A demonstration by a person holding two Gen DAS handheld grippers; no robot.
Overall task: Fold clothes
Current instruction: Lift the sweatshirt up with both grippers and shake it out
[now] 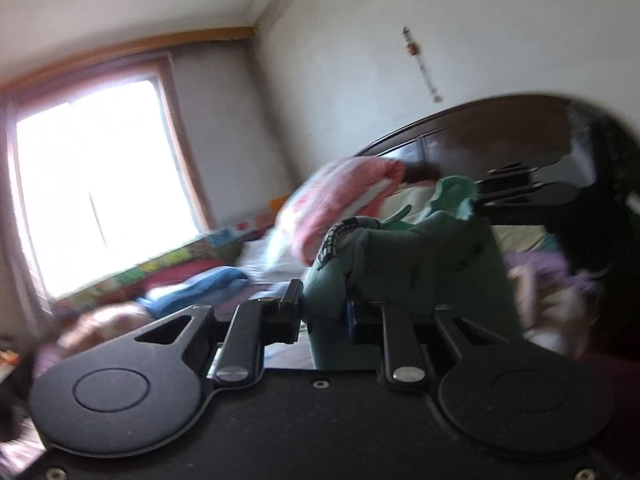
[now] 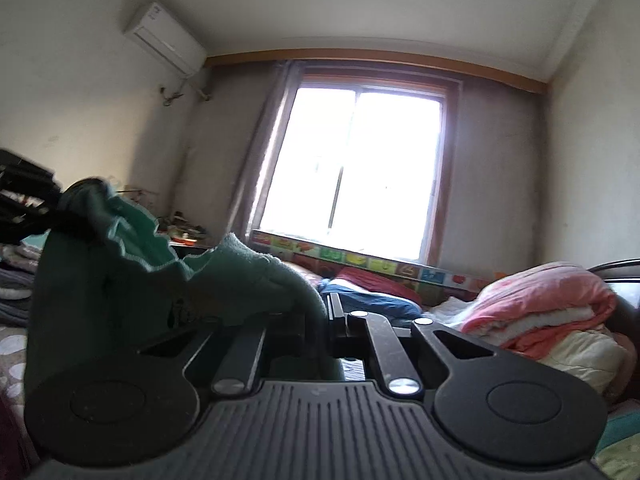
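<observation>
Holding the green garment (image 1: 420, 264) aloft above the bed (image 2: 8, 360), we have it pinched in both grippers at once. The left gripper (image 1: 326, 312) is closed on a thick bunch of the fabric, which fills the space between its fingers and hangs down below them. From there the cloth rises and spreads to the right, toward the dark wooden headboard (image 1: 480, 136). At the right edge of the left wrist view the other tool is visible, dark and blurred.

The right gripper (image 2: 320, 320) is likewise clamped on a fold of the green garment (image 2: 120, 292), which drapes away to its left in deep, loose folds.

We judge the garment light, soft and limp: it sags under its own weight and holds no shape. A small dark print and a paler hemmed edge (image 2: 136, 256) are visible; the hem offers the firmest hold. The fleecy surface should not slip readily, but a bunched grip hides the seams. For a clean fold, we recommend taking hold at two matching corners or along the hem, then pulling the span taut.

The folded pink quilt (image 2: 552, 300) lies well apart at the right.
</observation>
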